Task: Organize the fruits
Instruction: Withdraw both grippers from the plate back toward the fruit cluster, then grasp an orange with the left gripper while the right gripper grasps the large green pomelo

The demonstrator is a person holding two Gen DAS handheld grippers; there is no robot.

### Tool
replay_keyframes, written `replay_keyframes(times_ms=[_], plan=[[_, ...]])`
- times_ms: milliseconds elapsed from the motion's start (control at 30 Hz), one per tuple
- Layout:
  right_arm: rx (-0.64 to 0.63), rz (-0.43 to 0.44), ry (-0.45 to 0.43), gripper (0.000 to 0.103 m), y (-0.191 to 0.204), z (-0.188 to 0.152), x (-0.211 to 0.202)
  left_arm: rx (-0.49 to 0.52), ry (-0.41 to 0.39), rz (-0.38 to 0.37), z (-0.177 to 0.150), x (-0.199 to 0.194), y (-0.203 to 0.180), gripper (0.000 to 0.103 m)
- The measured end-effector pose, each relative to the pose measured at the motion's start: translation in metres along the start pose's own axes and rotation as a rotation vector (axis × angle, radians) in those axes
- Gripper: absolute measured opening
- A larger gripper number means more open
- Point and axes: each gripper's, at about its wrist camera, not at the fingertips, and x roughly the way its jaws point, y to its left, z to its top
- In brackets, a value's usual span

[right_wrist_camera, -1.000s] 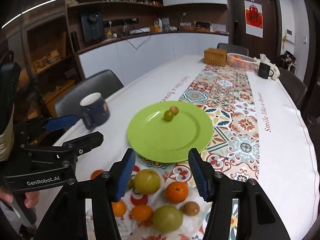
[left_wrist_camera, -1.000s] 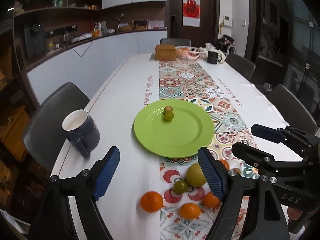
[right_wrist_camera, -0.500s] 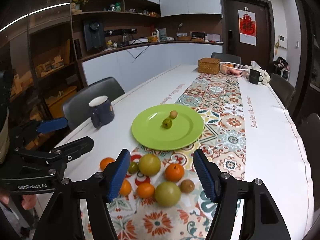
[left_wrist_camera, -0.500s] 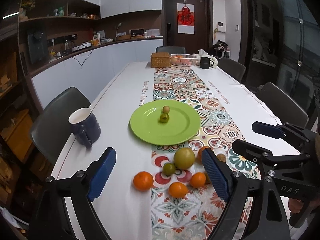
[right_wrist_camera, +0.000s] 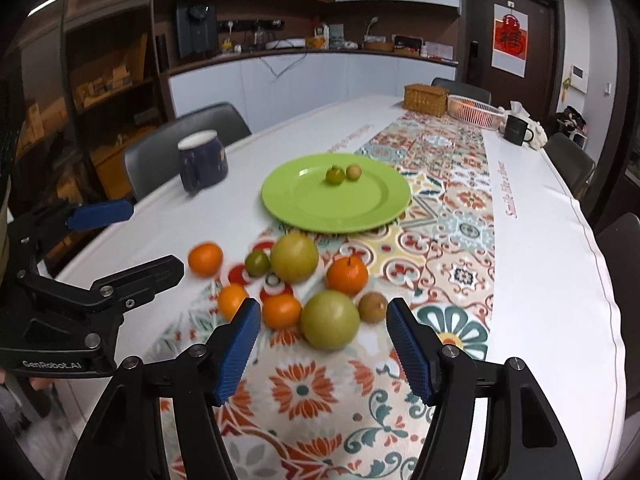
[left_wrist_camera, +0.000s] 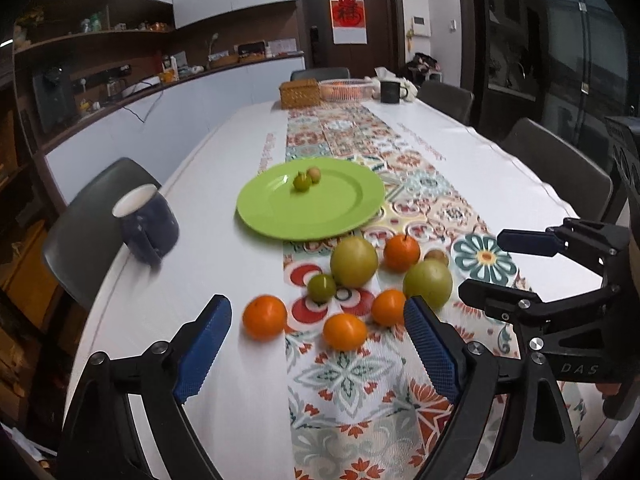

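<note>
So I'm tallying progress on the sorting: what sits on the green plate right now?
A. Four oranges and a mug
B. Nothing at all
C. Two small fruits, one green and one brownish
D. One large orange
C: the green plate holds only a small green fruit and a small brownish fruit side by side; the other fruits lie on the table runner.

- A dark blue mug is standing on the white tablecloth, near the table's left edge.
- A patterned runner is lying along the middle.
- At the far end, a wicker box, a wire basket and a black mug are standing in a row.
- Grey chairs are standing around.
</note>
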Motion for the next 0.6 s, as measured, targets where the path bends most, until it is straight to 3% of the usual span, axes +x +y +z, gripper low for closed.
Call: replay_keyframes(times_ms=[600], plan=[[-0.047, 0.006, 0.154, 0.066, -0.005, -0.019, 0.061, 0.077, 0.143, -0.061, -0.02, 0.069, -0.007, 0.088]])
